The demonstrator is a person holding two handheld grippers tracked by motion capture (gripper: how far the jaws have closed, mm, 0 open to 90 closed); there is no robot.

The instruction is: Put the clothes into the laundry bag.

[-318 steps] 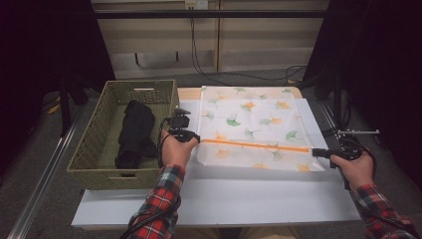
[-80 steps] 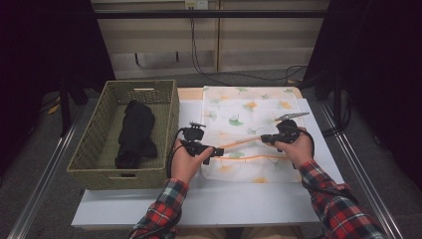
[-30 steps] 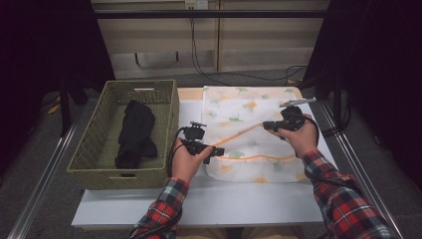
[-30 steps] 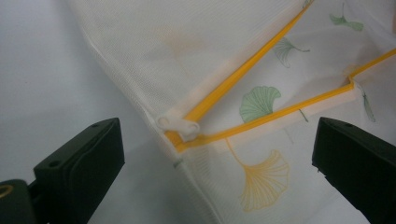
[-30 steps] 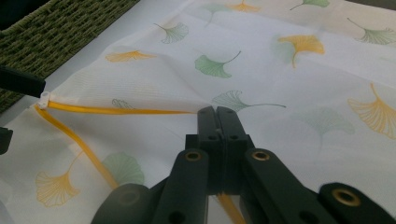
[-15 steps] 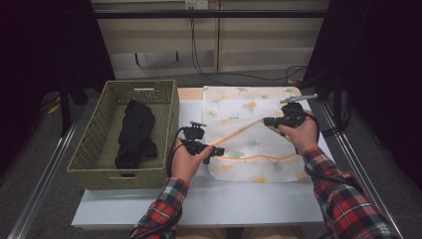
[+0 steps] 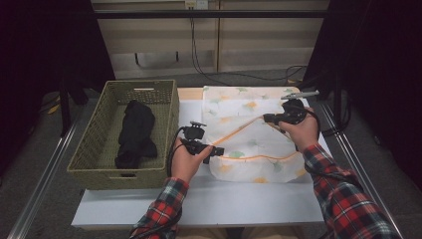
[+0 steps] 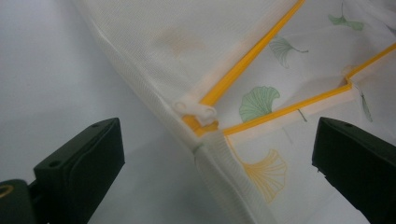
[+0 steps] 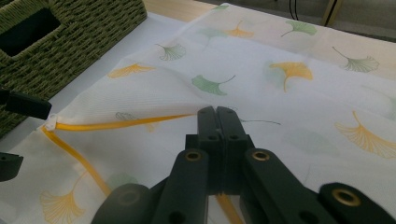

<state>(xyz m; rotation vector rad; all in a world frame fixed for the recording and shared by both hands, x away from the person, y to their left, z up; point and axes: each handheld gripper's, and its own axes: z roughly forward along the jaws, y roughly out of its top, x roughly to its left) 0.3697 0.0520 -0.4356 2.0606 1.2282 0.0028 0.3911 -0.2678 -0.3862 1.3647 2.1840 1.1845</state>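
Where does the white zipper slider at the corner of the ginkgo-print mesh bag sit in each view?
High view: zipper slider just right of the left gripper, at the bag's near-left corner.
Left gripper view: centre, between the open jaws, where the two orange zipper tapes meet.
Right gripper view: far left, where the orange tapes meet.
Shared landmark: the orange zipper tapes.

A recording lab: aluminium-railed white table (image 7: 199, 199), dark curtains (image 7: 45, 40).

Bright, evenly lit table, dark surroundings, near jaws blurred
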